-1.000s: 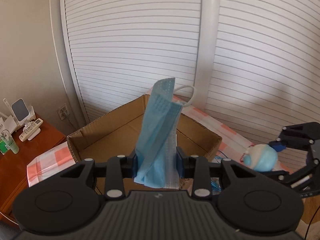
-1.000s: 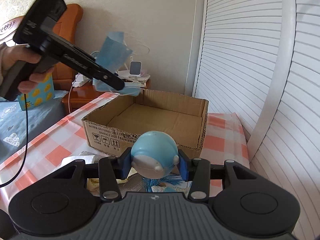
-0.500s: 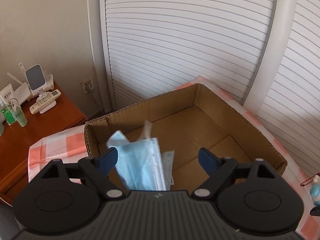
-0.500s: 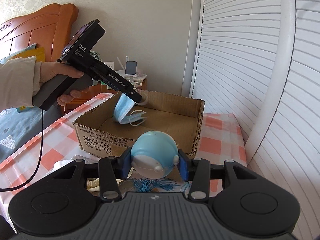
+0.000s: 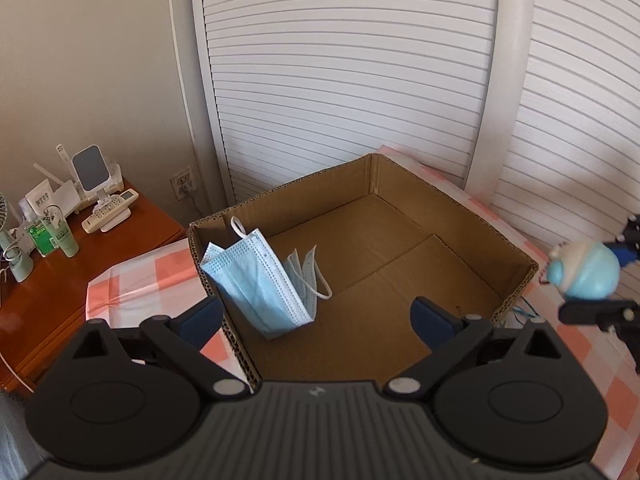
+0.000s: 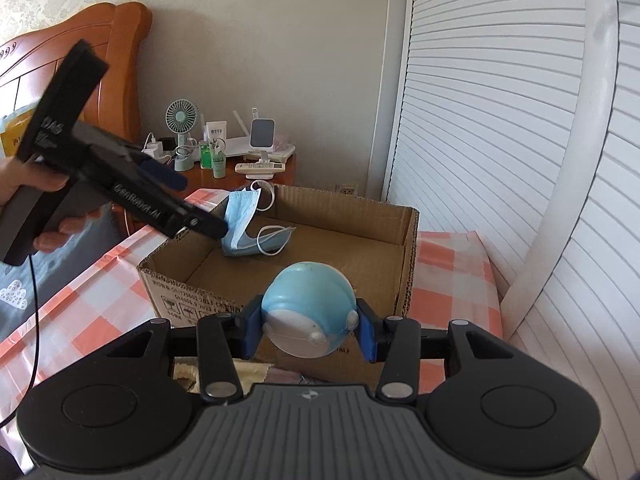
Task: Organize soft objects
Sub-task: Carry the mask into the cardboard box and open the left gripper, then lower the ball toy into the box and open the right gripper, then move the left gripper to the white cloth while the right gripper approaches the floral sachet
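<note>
Checked table (image 5: 132, 280) | your left gripper (image 5: 316, 318) is opening, mask (image 5: 260, 276) just dropped into box (image 5: 452, 208) | right gripper (image 6: 308, 330) squeezes blue toy (image 6: 308, 308), it goes next

Blue toy (image 5: 585, 269) blurred at the left wrist view's right edge, right gripper (image 5: 600, 276) cut off there, box (image 6: 192, 300) print too small to read, the person's hand (image 6: 28, 184) cropped at frame edge
</note>
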